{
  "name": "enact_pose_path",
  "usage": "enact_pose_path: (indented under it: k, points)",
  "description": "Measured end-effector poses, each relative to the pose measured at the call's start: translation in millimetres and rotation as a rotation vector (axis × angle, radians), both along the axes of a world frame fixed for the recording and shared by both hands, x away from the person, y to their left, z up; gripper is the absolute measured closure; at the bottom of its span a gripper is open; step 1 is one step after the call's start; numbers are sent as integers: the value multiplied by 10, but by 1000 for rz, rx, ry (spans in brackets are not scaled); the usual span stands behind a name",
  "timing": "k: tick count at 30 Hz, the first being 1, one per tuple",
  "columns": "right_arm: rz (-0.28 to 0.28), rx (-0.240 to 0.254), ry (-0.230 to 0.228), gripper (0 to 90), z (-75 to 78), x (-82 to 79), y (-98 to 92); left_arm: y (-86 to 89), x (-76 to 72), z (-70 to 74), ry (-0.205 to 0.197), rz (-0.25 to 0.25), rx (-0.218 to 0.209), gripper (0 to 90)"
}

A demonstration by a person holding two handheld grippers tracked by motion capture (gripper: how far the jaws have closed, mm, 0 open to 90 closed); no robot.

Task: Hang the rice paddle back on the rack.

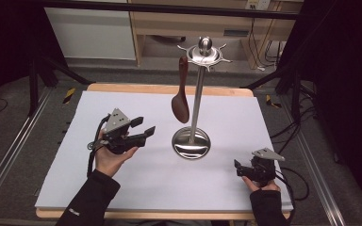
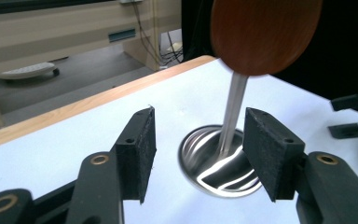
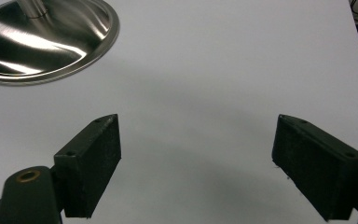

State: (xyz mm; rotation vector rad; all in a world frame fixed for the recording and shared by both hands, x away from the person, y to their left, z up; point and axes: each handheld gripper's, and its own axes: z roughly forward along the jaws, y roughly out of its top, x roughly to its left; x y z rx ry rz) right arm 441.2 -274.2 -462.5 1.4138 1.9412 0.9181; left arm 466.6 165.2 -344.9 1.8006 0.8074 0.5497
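Note:
A steel utensil stand (image 1: 198, 94) rises from a round base (image 1: 191, 142) at mid table. A brown wooden spoon (image 1: 181, 92) hangs from a hook on the stand's top ring, bowl down. My left gripper (image 1: 144, 127) is held above the table left of the stand, open and empty, jaws pointing toward the pole. In the left gripper view the spoon bowl (image 2: 265, 32) hangs above and beyond the gripper (image 2: 198, 151), with the base (image 2: 219, 163) between the jaws. My right gripper (image 1: 239, 167) rests low at the front right, open and empty. The base (image 3: 42, 39) lies far left of that gripper (image 3: 196, 168).
A white board (image 1: 122, 183) covers the wooden table (image 1: 169, 88). Black frame bars stand at both sides and cables trail on the floor at the right. A wooden shelf unit (image 1: 179, 28) stands behind the table. The other gripper (image 2: 354, 116) shows at the right edge of the left gripper view.

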Motion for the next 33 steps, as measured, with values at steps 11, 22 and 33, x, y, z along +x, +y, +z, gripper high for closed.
enact_pose_path:
  k: [11,22,33]
  points:
    - [-10,6,10,157,-8,-6,-12,292,-45,-344,45,66,42,379]
    - [-20,8,10,157,-14,-12,-45,646,-101,-743,105,149,82,358]
    - [-28,3,23,157,-38,-9,-49,1039,-187,-1024,133,239,52,337]
